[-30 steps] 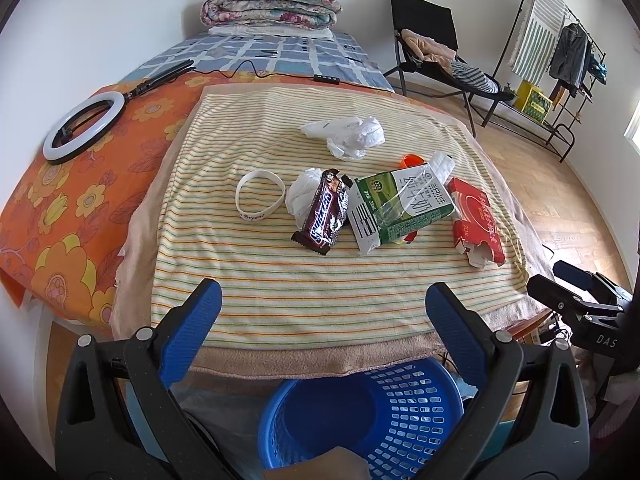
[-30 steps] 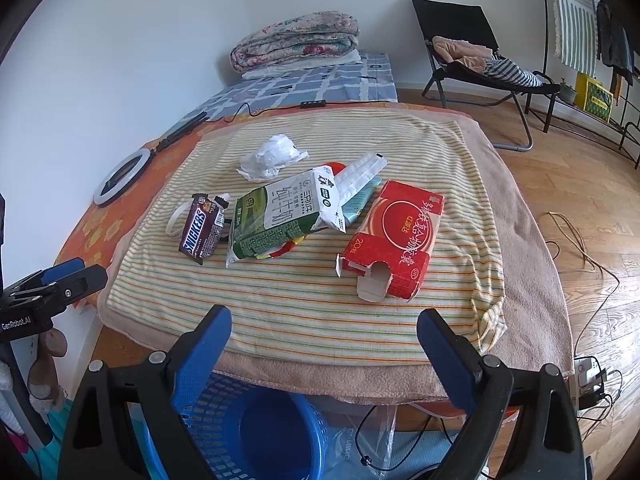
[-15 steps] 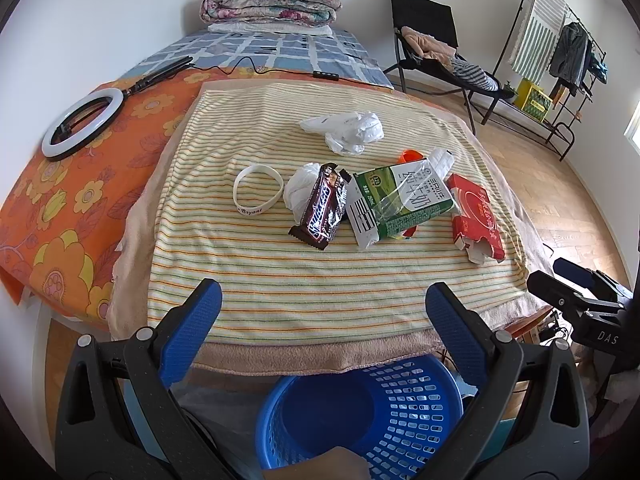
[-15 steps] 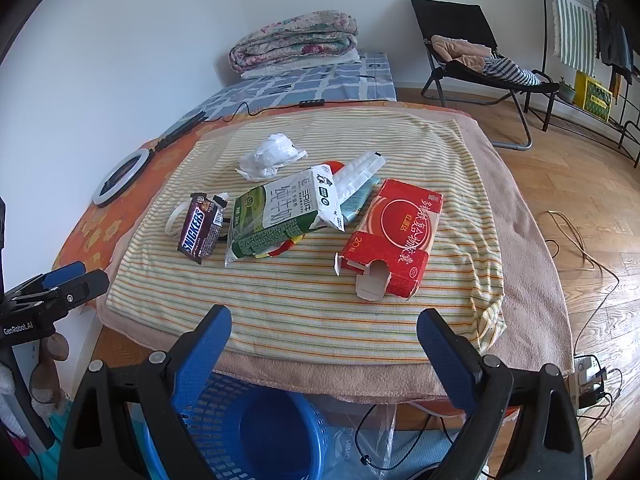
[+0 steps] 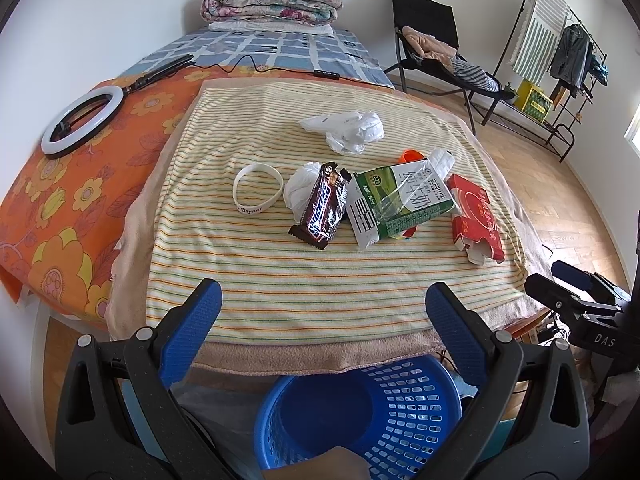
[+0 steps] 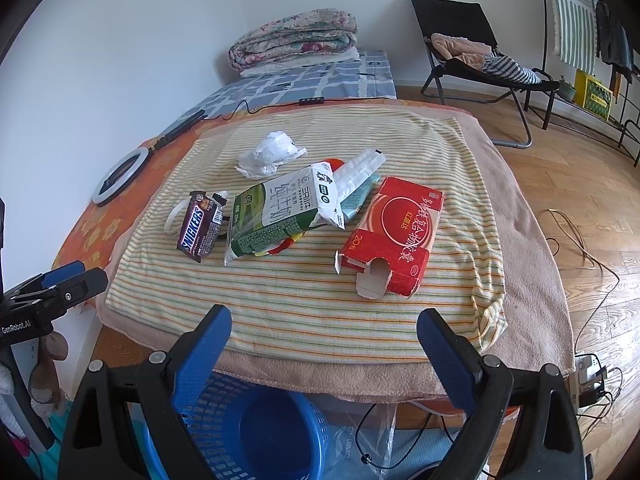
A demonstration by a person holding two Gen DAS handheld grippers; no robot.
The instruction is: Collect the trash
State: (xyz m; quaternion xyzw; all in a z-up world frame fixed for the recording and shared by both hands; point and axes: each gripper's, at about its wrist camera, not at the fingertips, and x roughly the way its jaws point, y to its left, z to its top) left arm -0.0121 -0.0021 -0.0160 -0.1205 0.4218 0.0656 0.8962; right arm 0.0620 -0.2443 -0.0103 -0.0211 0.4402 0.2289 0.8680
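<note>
Centrally, on the striped towel (image 5: 280, 280), lies the trash, clustered toward the middle and right: a Snickers wrapper (image 5: 323, 210), dark brown, leaning on a crumpled white tissue (image 5: 299, 190); a green-and-white milk carton (image 5: 400, 202), flattened, just right of the wrapper and lying over a red-orange scrap (image 5: 412, 156) and a white strip packet (image 6: 360, 168); a red cardboard box (image 6: 394, 236), one end torn open, touching the carton's right side; a crumpled white plastic bag (image 5: 348, 130), farther back and apart from the rest; a white wristband (image 5: 257, 188) (lettered along its near edge), lying flat left of the tissue.

Receptacle: a blue perforated basket (image 5: 360, 412) on the floor, below the near edge of the bed, nothing visible inside it.

Tools: left gripper (image 5: 324, 312), blue pads spread wide, holding nothing, hovering over the near towel edge above the basket; right gripper (image 6: 324, 336), likewise spread wide and holding nothing, facing the red box from the near edge.

Surroundings: an orange floral sheet (image 5: 60, 184) under the towel, with a ring light (image 5: 82, 120) lying on it at left; a folded floral quilt (image 5: 272, 2) at the far end of the bed; a black folding chair (image 5: 432, 40) draped with clothes, and a clothes rack (image 5: 560, 40), on the wooden floor at right.
</note>
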